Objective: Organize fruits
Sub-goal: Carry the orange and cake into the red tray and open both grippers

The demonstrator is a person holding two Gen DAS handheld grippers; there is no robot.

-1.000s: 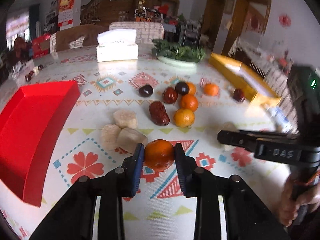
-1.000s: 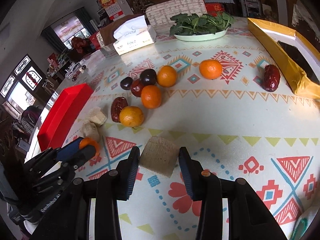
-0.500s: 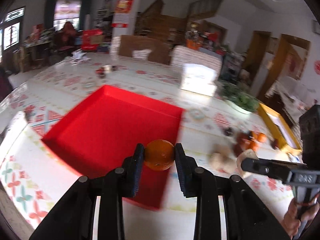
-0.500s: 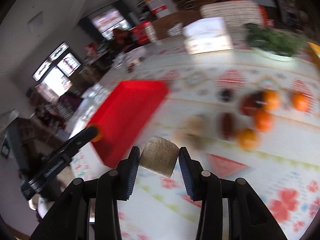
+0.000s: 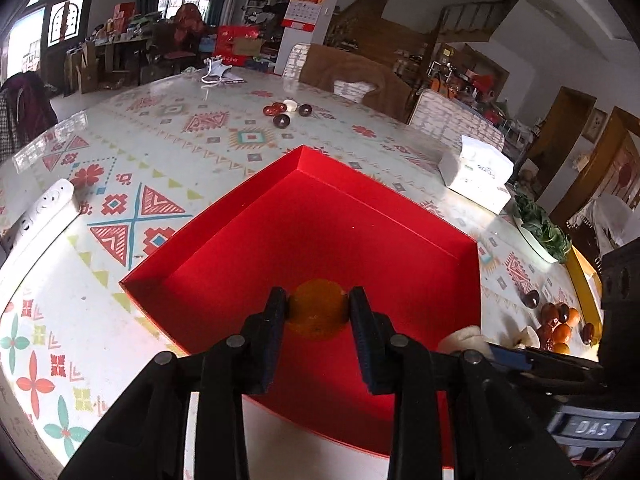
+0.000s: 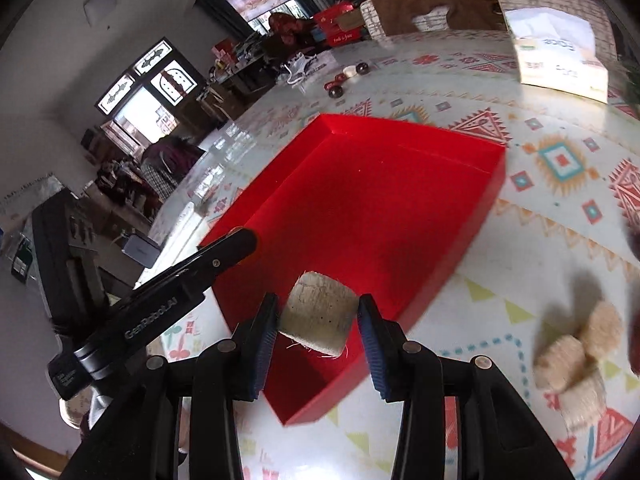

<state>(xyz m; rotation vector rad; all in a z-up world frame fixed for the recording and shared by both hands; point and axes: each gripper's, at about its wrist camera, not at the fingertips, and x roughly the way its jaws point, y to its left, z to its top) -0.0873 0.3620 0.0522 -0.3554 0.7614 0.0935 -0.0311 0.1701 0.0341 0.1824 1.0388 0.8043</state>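
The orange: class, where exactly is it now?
In the left wrist view, the orange sits clamped in the left gripper jaws, over the red tray.

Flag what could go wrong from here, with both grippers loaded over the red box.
1. The left gripper and right gripper crowd the same near end of the red box, so they could collide.
2. The orange is round and may roll once released.
3. The pale cut chunk hangs near the box's rim and could land outside.

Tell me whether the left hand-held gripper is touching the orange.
Touching. The left wrist view shows the left hand-held gripper with both pads pressed against the orange.
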